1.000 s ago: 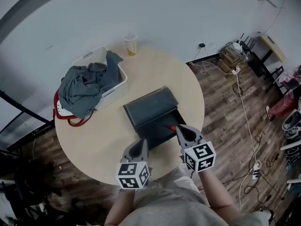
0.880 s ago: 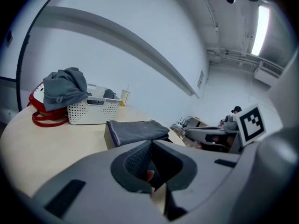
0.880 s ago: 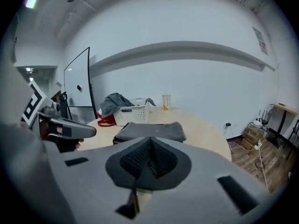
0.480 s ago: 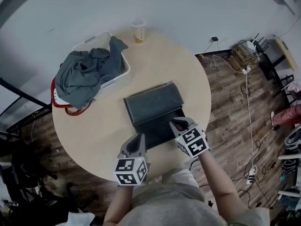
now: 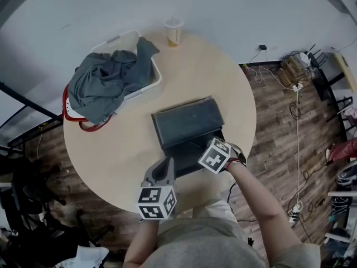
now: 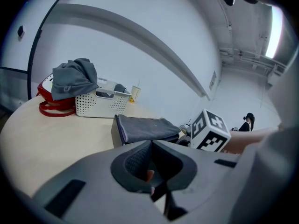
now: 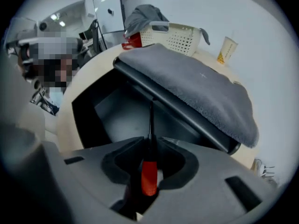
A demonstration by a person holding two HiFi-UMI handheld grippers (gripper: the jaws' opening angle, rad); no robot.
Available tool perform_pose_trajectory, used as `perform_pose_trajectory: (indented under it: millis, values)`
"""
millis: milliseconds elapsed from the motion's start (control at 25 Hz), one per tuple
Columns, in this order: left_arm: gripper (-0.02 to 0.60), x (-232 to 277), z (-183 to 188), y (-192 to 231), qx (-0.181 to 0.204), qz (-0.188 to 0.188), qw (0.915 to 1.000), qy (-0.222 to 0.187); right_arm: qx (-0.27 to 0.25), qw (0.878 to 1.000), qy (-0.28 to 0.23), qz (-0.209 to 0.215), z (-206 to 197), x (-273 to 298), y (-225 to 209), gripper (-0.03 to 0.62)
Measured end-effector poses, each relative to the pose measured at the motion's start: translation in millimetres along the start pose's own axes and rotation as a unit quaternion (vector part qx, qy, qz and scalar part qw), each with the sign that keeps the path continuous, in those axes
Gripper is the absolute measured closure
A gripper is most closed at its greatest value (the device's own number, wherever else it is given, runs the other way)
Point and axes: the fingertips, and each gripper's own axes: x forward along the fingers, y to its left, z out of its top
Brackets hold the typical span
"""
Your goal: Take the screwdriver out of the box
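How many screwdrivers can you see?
1. The red-handled screwdriver with a black shaft is gripped in the right gripper, its shaft pointing into the open black box. Part of the box's inside is out of sight, so more may be hidden.

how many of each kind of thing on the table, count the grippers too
box: 1
screwdriver: 1
white basket: 1
grey clothes pile: 1
red item: 1
paper cup: 1
grippers: 2, left gripper and right gripper
total: 8
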Motion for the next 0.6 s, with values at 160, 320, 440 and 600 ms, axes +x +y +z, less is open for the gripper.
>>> perform_pose_trajectory:
  millis: [160, 320, 440, 600]
  values:
    - [0.578, -1, 1, 4, -0.004, 0.003, 1.0, -0.002, -0.035, 0.998, 0.054, -0.01, -4, 10, -1, 0.52]
    - [0.577, -4, 1, 8, -0.004, 0.004, 1.0, -0.004, -0.036, 0.997, 0.067, -0.011, -4, 13, -2, 0.525]
    - [0.578, -6, 2, 10, -0.003, 0.003, 1.0, -0.005, -0.048, 0.997, 0.065, -0.019, -3, 13, -5, 0.545]
    - [0.578, -10, 5, 8, 0.001, -0.001, 1.0, -0.009, -0.057, 0.996, 0.062, -0.012, -6, 11, 2, 0.548]
